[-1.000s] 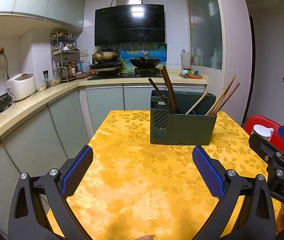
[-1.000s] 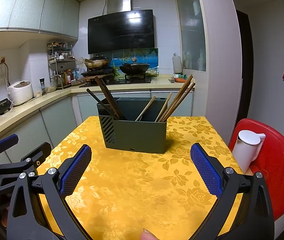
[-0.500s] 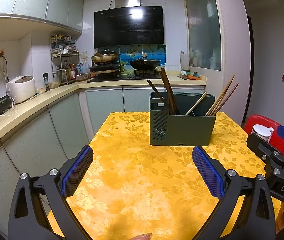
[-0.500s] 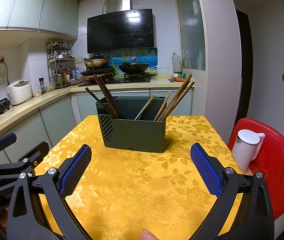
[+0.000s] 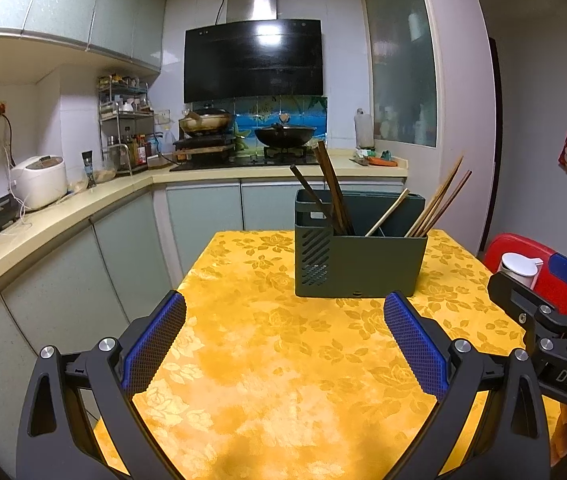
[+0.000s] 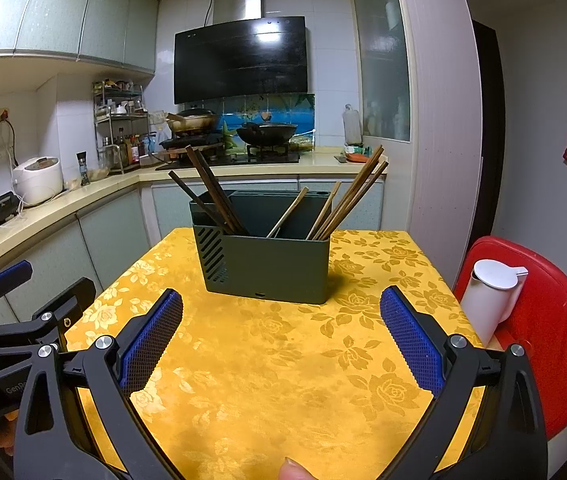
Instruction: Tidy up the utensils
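Note:
A dark green utensil holder (image 5: pixel 357 258) stands on the yellow flowered tablecloth (image 5: pixel 283 360), also in the right wrist view (image 6: pixel 267 268). Dark chopsticks (image 5: pixel 329 192) lean left in its left compartment; lighter wooden chopsticks (image 5: pixel 439 204) lean right in its right part. In the right wrist view the dark chopsticks (image 6: pixel 213 196) and lighter chopsticks (image 6: pixel 353 198) show the same way. My left gripper (image 5: pixel 283 344) is open and empty, short of the holder. My right gripper (image 6: pixel 281 340) is open and empty, facing the holder.
A red chair (image 6: pixel 543 320) with a white lidded jug (image 6: pixel 491 300) stands at the table's right. A kitchen counter (image 5: pixel 23 236) with a rice cooker (image 5: pixel 39 182) runs along the left. A stove with pans (image 5: pixel 267 136) is behind the table.
Both grippers have drawn slightly back and up from the holder; the view shifts a little. Both stay open and empty.

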